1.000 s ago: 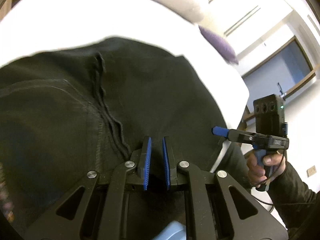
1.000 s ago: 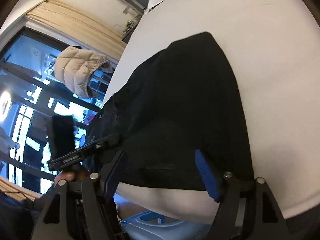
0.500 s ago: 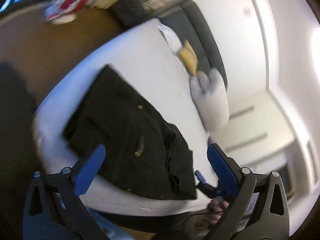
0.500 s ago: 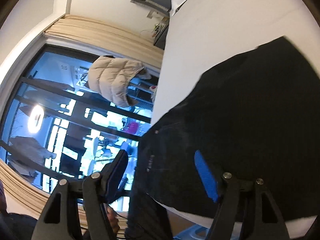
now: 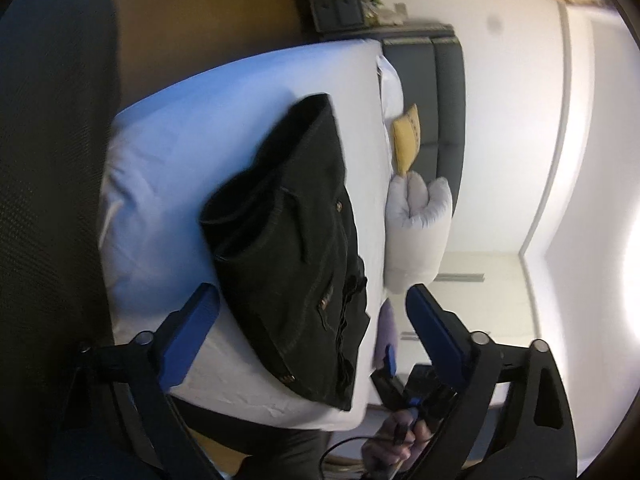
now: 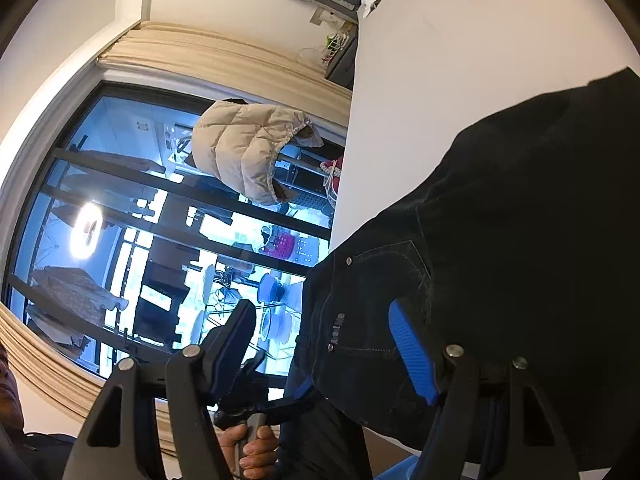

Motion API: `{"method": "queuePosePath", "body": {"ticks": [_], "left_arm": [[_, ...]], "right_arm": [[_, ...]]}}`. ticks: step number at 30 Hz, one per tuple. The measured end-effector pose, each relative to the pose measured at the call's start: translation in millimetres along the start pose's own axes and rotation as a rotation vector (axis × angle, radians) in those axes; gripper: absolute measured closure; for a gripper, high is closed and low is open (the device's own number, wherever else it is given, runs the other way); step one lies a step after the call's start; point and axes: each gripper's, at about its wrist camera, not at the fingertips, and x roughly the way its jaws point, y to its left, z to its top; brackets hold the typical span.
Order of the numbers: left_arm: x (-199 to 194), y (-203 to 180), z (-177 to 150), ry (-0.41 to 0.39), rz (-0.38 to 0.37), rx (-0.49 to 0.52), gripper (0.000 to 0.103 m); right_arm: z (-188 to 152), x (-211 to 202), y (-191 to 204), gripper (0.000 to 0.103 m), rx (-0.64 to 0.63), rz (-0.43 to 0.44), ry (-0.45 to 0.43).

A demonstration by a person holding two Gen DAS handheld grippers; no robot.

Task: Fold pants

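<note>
Trouble could come quickly here, because the black jeans lie folded on the white bed with their near end right at the mattress edge, toward six o'clock in the left wrist view. A clumsy tug from that side could drag the bundle over the edge, or peel the top layer back and undo the fold. The left tool hangs back from the bed, jaws wide and just now narrowing a touch, with nothing between them; the denim seen in its gap lies beyond the pads. If it pinches only the top layer, I'd expect the fold to skew. The right tool stands fairly wide too, and its blue pad sits against the dark cloth at about four o'clock, but I can't say whether it touches or only overlaps in the view; nothing looks clamped. Its dark pad is clear of the cloth, out over the window.

Hard to read: black denim swallows the creases, so the number of layers is a guess. The right wrist view cuts the jeans off at the right and bottom edges. In the left view the right tool shows only as a small dark shape near five o'clock, with a hand gripping it. A grey pillow and a yellow cushion sit along the far side, clear of the jeans.
</note>
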Motion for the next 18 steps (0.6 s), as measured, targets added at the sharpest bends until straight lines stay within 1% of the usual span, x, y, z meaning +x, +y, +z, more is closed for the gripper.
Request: {"method": "queuePosePath", "body": {"ticks": [5, 8, 9, 10, 11, 13, 14, 17, 18], "left_arm": [[13.1, 9.8, 5.7, 0.007, -0.009, -0.007, 0.012], [25.4, 14.5, 8.8, -0.005, -0.027, -0.044, 0.013], [27.9, 16.1, 10.2, -0.009, -0.029, -0.054, 0.017], [29.0, 16.6, 11.1, -0.011, -0.022, -0.055, 0.029], [29.7, 15.3, 12.4, -0.01, -0.012, -0.047, 0.037], [34.4, 15.0, 15.0, 0.002, -0.003, -0.043, 0.072], [38.0, 14.7, 16.2, 0.011, 0.008, -0.046, 0.074], [46.3, 7.9, 15.8, 0.014, 0.01, -0.018, 0.075], [49.1, 3.7, 15.5, 0.013, 0.014, -0.001, 0.078]], "right_arm": [[3.0, 2.4, -0.9, 0.031, 0.009, 0.015, -0.001], [5.5, 5.4, 0.9, 0.031, 0.007, 0.026, 0.002], [4.9, 5.2, 0.8, 0.031, 0.005, 0.027, 0.002], [6.6, 5.8, 1.0, 0.031, 0.005, 0.029, 0.002], [7.8, 6.3, 0.6, 0.031, 0.005, 0.029, 0.002], [8.6, 8.4, 0.5, 0.031, 0.001, 0.02, 0.006], [9.9, 10.1, 0.4, 0.031, 0.0, 0.011, 0.013], [16.7, 20.2, -0.5, 0.031, -0.005, -0.03, 0.057], [18.9, 24.0, -0.4, 0.031, -0.008, -0.042, 0.074]]}}
